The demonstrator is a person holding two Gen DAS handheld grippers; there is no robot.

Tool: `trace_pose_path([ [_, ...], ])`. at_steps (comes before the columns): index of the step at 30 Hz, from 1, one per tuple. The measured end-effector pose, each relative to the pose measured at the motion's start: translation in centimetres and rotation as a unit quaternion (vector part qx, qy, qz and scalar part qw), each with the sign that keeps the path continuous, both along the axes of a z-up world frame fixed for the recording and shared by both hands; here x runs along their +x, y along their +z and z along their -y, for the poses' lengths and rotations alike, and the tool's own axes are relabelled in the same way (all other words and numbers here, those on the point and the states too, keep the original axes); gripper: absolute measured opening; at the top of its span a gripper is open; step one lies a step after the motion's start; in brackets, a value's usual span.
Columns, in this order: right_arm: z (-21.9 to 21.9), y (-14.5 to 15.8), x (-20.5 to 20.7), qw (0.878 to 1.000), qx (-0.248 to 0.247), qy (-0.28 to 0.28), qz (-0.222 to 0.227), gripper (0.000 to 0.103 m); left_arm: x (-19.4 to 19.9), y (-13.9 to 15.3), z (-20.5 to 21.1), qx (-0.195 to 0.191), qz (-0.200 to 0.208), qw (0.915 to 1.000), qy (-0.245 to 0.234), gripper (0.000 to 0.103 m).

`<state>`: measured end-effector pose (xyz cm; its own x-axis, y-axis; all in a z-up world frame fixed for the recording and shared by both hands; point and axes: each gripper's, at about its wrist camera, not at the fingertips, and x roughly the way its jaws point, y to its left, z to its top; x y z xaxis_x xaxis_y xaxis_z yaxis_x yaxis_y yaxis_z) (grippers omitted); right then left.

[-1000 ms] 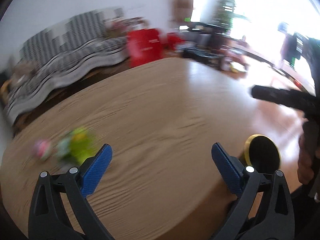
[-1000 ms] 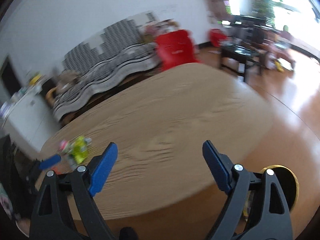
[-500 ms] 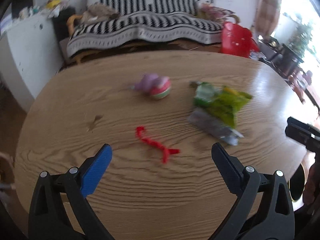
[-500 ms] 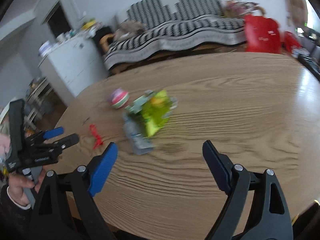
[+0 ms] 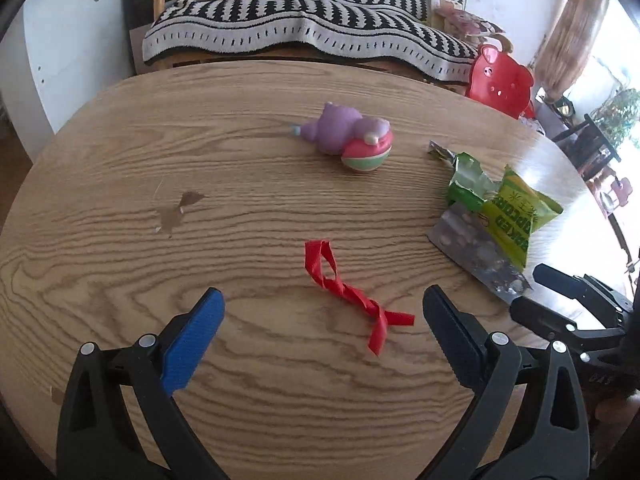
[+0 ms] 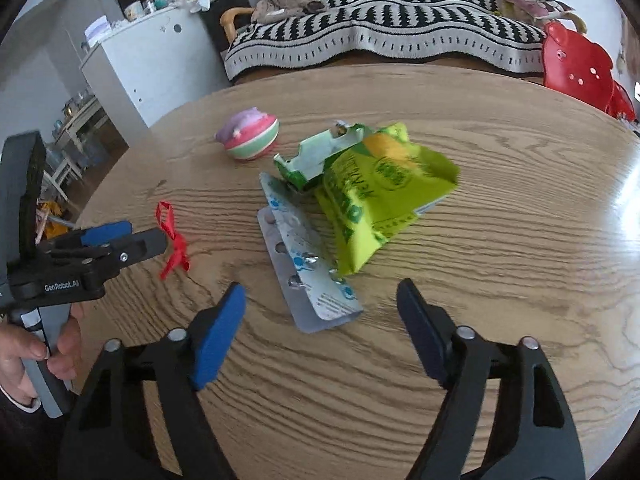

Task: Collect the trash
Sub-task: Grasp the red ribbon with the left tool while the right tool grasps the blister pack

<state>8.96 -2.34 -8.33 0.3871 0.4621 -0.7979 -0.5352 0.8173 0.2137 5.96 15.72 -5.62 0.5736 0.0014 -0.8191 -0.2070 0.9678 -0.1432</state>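
Note:
A red ribbon scrap [image 5: 347, 293] lies on the round wooden table [image 5: 120, 184], just ahead of my open, empty left gripper [image 5: 322, 334]. It also shows in the right wrist view [image 6: 173, 236]. A yellow-green snack bag [image 6: 376, 184], a torn green wrapper [image 6: 316, 156] and a silver blister pack [image 6: 308, 256] lie together in front of my open, empty right gripper [image 6: 320, 324]. They show at the right of the left wrist view: the bag [image 5: 518, 210] and the blister pack [image 5: 478, 254].
A purple and pink toy [image 5: 352, 140] sits on the table's far side, also in the right wrist view [image 6: 250, 134]. A striped sofa [image 5: 304, 20], a red stool [image 5: 500, 80] and a white cabinet [image 6: 136, 60] stand beyond the table.
Both views swung from the bare right part of the table to the trash. The trash now lies close in front of both grippers. Both grippers stayed open.

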Motion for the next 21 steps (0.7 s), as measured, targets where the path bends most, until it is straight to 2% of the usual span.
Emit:
trace_pose_path([
  [4, -1.3, -0.6, -0.2, 1.000, -0.022, 0.010, 0.013, 0.060, 0.8, -0.6, 0.4, 0.009, -0.003, 0.9999, -0.005, 0.093],
  [5, -1.6, -0.6, -0.4, 0.999, -0.029, 0.014, 0.019, 0.053, 1.0, -0.7, 0.5, 0.011, -0.005, 0.9999, -0.008, 0.087],
  [6, -1.7, -0.6, -0.5, 0.999, -0.030, 0.018, 0.020, 0.049, 1.1, -0.9, 0.8, 0.016, -0.009, 0.9998, -0.012, 0.077],
  [7, -1.8, -0.6, -0.6, 0.999, -0.028, 0.022, 0.017, 0.039, 1.2, -1.1, 0.9, 0.019, -0.014, 0.9996, -0.015, 0.071],
  [8, -1.8, -0.6, -0.6, 0.999, -0.024, 0.025, 0.013, 0.038, 1.2, -1.1, 1.3, 0.035, -0.016, 0.9991, -0.015, 0.061],
  [9, -1.8, -0.5, -0.6, 0.999, -0.019, 0.028, 0.010, 0.038, 1.2, -1.1, 1.4, 0.042, -0.017, 0.9988, -0.017, 0.040],
  [10, -1.7, -0.4, -0.7, 0.999, -0.013, 0.030, 0.009, 0.036, 1.2, -1.0, 1.6, 0.051, -0.018, 0.9984, -0.018, 0.027],
  [11, -1.7, -0.2, -0.9, 0.999, -0.010, 0.033, 0.011, 0.035, 1.2, -1.0, 1.6, 0.050, -0.022, 0.9984, -0.017, 0.010],
  [13, -1.5, 0.4, -1.2, 0.999, -0.002, 0.037, 0.015, 0.034, 1.0, -1.0, 1.5, 0.038, -0.022, 0.9989, -0.014, 0.010],
  [21, -0.9, 1.9, -1.6, 0.999, 0.012, 0.034, 0.030, 0.034, 0.5, -0.1, 2.1, 0.053, -0.009, 0.9984, -0.017, 0.009],
])
